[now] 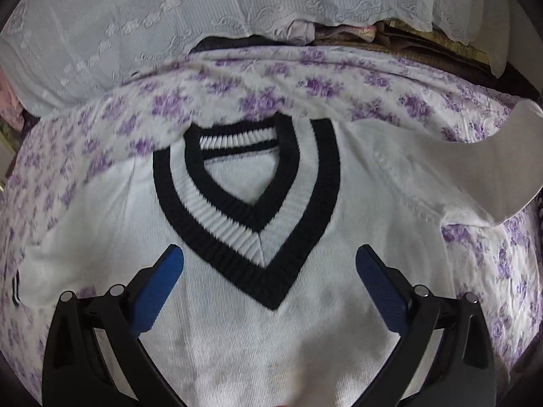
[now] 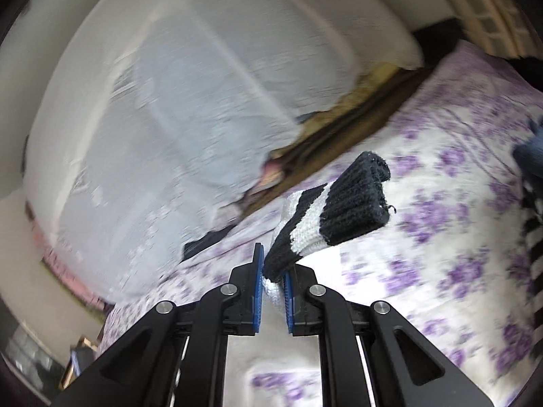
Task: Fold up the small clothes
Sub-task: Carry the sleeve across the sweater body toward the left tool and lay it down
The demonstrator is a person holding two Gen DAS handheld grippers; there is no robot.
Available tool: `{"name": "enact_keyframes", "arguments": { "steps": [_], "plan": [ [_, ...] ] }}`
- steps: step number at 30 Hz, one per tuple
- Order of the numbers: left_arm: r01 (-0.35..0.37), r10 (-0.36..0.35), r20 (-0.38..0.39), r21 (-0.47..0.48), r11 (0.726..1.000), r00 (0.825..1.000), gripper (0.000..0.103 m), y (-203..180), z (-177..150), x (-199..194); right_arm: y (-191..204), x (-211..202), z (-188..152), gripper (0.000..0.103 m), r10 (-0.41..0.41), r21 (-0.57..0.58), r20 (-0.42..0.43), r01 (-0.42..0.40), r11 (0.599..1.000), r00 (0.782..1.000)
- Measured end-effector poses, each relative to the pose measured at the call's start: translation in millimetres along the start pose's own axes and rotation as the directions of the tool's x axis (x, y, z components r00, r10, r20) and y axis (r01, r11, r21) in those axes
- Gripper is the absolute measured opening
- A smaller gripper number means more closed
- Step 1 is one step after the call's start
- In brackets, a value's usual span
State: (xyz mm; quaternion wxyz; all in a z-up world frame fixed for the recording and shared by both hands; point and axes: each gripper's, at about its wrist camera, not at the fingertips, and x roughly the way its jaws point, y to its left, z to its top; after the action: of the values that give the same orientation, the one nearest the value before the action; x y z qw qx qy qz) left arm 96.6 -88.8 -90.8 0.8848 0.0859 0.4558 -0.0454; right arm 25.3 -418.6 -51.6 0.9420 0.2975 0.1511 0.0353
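Across the floral sheet (image 1: 264,101) my white sweater (image 1: 237,322) lies flat, V-neck (image 1: 247,224) up, directly beneath my left gripper (image 1: 269,264), whose blue pads (image 1: 159,291) are spread wide above the chest, holding nothing. On my right gripper (image 2: 273,278), the pads are clamped on the striped cuff (image 2: 339,210), which sticks up past the fingertips above the sheet.

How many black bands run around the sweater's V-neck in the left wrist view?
2. The wide outer band frames the neckline; the narrower inner band edges the opening, with a white ribbed stripe between. Folded parts may hide more.
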Motion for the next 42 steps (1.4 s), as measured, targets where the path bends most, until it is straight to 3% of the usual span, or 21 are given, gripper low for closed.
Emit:
{"name": "enact_keyframes", "arguments": {
  "steps": [5,11,18,21,24,26,27,29,33,37,42],
  "plan": [
    [-0.026,0.025,0.027,0.031,0.999,0.999,0.099,12.1,7.1,-0.4,67.7,14.0,-20.2,0.011,0.074,-0.111,-0.063,-0.081,0.99,0.995],
    [0.023,-0.023,0.008,-0.037,0.999,1.0,0.099,48.0,11.6,18.5,145.1,41.0,-59.2,0.011,0.162,-0.179,-0.185,-0.196,0.964,0.969],
    [0.09,-0.097,-0.049,-0.134,0.987,0.994,0.099,87.6,12.7,52.3,217.6,87.8,-111.6,0.011,0.185,-0.222,-0.307,-0.26,0.94,0.933],
    [0.101,-0.107,-0.029,-0.164,0.981,0.994,0.099,105.6,12.1,57.9,240.7,107.4,-136.3,0.011,0.174,-0.227,-0.35,-0.264,0.938,0.92],
    [0.091,-0.097,-0.018,-0.2,0.976,0.995,0.099,127.8,10.6,61.9,249.1,129.8,-151.4,0.012,0.138,-0.246,-0.375,-0.242,0.939,0.917],
    [0.069,-0.075,-0.017,-0.237,0.969,0.997,0.099,145.3,7.8,66.1,255.1,144.9,-167.7,0.02,0.087,-0.273,-0.408,-0.212,0.938,0.909],
    [0.039,-0.047,-0.024,-0.261,0.965,0.999,0.099,156.1,5.5,69.9,256.6,152.2,-176.1,0.041,0.069,-0.283,-0.442,-0.212,0.935,0.894],
    [0.0,-0.015,-0.048,-0.302,0.953,0.999,0.099,173.6,1.5,77.4,256.8,158.2,-188.4,0.068,0.046,-0.305,-0.486,-0.219,0.927,0.873],
    [0.055,-0.072,-0.033,-0.365,0.929,0.997,0.099,201.1,1.6,74.5,256.7,139.0,-190.6,0.068,0.053,-0.354,-0.482,-0.25,0.901,0.874],
    [0.043,-0.046,-0.002,-0.325,0.945,0.999,0.099,199.7,3.6,60.2,235.6,114.5,-170.1,0.068,0.061,-0.346,-0.425,-0.224,0.911,0.903],
    [0.205,-0.204,0.03,-0.226,0.952,0.979,0.098,168.7,0.3,42.3,198.4,123.9,-148.8,0.068,0.134,-0.185,-0.449,-0.238,0.953,0.883]
  ]
}}
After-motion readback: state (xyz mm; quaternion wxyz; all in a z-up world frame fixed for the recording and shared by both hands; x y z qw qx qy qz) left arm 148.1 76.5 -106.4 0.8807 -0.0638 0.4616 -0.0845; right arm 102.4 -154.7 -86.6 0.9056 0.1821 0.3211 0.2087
